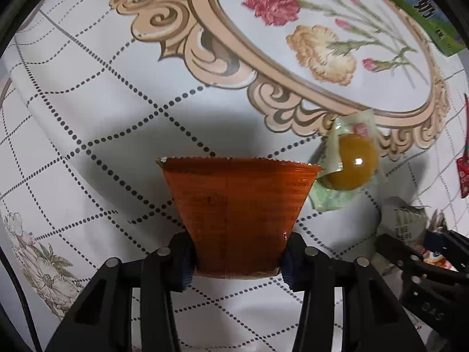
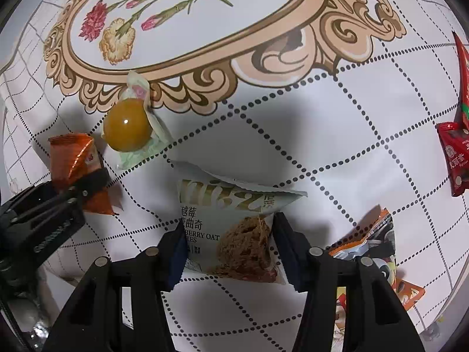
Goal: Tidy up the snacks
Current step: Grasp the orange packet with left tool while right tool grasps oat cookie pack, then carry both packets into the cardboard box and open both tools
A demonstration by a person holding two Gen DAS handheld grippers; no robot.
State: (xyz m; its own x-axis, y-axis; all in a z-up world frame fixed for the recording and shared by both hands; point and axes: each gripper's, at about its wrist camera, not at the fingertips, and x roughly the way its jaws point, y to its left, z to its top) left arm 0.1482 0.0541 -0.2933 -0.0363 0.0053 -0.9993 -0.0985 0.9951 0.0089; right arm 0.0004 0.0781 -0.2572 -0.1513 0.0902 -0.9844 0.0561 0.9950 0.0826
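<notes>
Step in hand, judged: 2 snacks gripped at once, lift pending; the next move calls for a straight rise without crushing either.

Cloth: smooth printed fabric, dotted grid, carnation medallion.

Left gripper: clenched on orange pack, crinkled foil, serrated edge.

Right gripper: pads pressed on cookie pack, matte film.

Jelly: amber dome, glossy, loose between them.

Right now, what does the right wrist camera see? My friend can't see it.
The right claw pinches a pale cookie packet over a flowery tablecloth. To its left lie a round orange jelly in a wrapper and an orange packet held by the left claw. Red packets sit at the right edge.
</notes>
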